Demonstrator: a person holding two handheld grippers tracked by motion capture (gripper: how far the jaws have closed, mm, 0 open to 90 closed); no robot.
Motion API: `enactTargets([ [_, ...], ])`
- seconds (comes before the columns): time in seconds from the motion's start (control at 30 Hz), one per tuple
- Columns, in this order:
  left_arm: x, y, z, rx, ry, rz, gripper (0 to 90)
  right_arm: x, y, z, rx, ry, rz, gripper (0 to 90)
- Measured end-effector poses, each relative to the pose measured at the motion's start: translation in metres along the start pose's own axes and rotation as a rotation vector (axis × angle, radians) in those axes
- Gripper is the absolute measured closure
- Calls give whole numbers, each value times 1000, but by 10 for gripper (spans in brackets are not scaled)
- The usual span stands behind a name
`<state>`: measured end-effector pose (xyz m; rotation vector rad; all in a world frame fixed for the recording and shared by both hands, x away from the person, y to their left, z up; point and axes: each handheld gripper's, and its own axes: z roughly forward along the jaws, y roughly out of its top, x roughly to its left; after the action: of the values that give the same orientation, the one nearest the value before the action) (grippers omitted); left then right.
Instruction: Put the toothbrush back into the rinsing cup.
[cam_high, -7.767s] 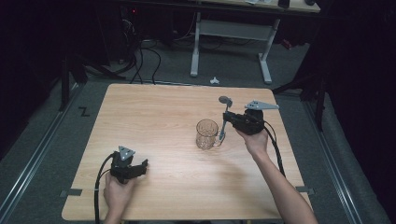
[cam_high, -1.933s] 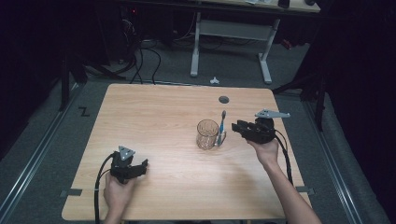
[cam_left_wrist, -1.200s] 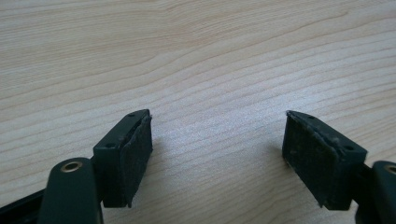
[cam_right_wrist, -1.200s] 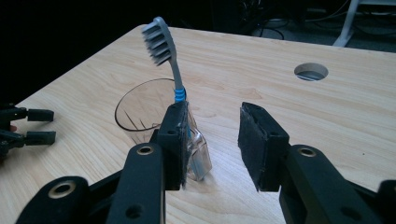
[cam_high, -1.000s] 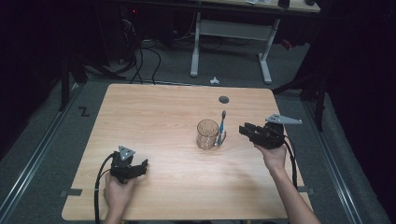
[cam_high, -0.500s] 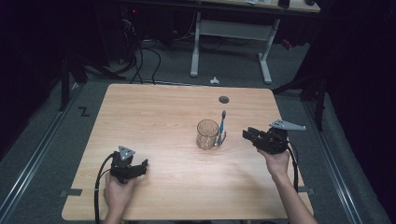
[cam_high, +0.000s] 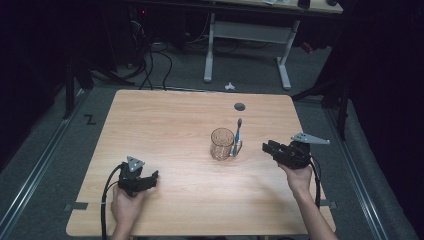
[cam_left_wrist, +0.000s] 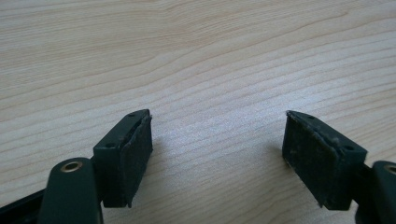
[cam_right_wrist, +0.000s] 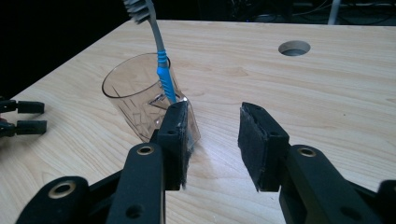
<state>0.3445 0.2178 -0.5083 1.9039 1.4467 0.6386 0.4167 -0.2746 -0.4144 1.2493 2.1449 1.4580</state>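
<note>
A clear glass cup stands upright at the middle of the wooden table. A blue and grey toothbrush leans in it, bristles up. My right gripper sits to the right of the cup, apart from it, jaws pointing at it. In the right gripper view the cup and toothbrush lie just beyond my right gripper, which is open with nothing between its pads. My left gripper rests near the front left edge. In the left gripper view my left gripper is open over bare wood.
A round cable hole is cut in the table behind the cup. Beyond the far edge stand desk legs and cables on a dark floor. The left gripper's jaw tips show at the far left of the right gripper view.
The right gripper let go of the toothbrush, which now stands in the cup, and drew back to the right and toward the near edge. The left gripper stayed put.
</note>
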Motion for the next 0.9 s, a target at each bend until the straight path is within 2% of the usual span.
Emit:
enactTargets([
  [0.37, 0, 0, 0, 0, 0, 0, 248, -3, -10, 0, 4, -12, 16, 629],
  [0.8, 0, 0, 0, 0, 0, 0, 248, 0, -13, 2, 24, -48, -26, 629],
  [0.9, 0, 0, 0, 0, 0, 0, 248, -1, -17, 2, 25, -51, -19, 629],
])
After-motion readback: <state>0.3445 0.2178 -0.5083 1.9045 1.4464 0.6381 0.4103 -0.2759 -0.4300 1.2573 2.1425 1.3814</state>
